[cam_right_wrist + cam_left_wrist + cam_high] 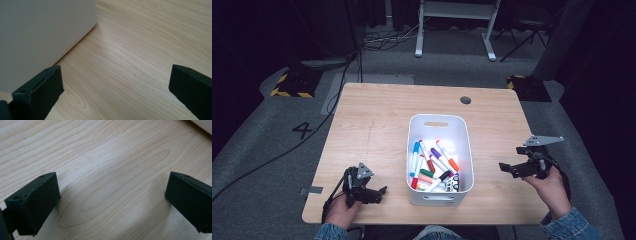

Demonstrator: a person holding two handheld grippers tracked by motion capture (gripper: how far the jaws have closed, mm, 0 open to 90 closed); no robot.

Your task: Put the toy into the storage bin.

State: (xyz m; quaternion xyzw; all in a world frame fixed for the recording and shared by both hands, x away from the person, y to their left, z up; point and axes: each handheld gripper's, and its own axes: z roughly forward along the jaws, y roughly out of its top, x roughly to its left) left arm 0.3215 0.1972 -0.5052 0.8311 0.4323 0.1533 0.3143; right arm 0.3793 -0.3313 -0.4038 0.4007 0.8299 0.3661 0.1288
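Observation:
A white bin [439, 123] stands in the middle of the wooden table [377, 115], holding several coloured markers [433, 167]. My left gripper [381, 192] rests low over the table's front left, left of the bin, with its jaws wide apart over bare wood [112, 182]. My right gripper [507, 168] hovers to the right of the bin, also open, with nothing between its jaws. The bin's white wall [45, 32] stands close at the left in the right gripper view.
A small dark grommet hole [465, 100] sits near the table's far edge. The front table edge runs just below both hands. Cables [332, 90] trail over the grey floor at the left, and a white desk frame [457, 25] stands beyond the table.

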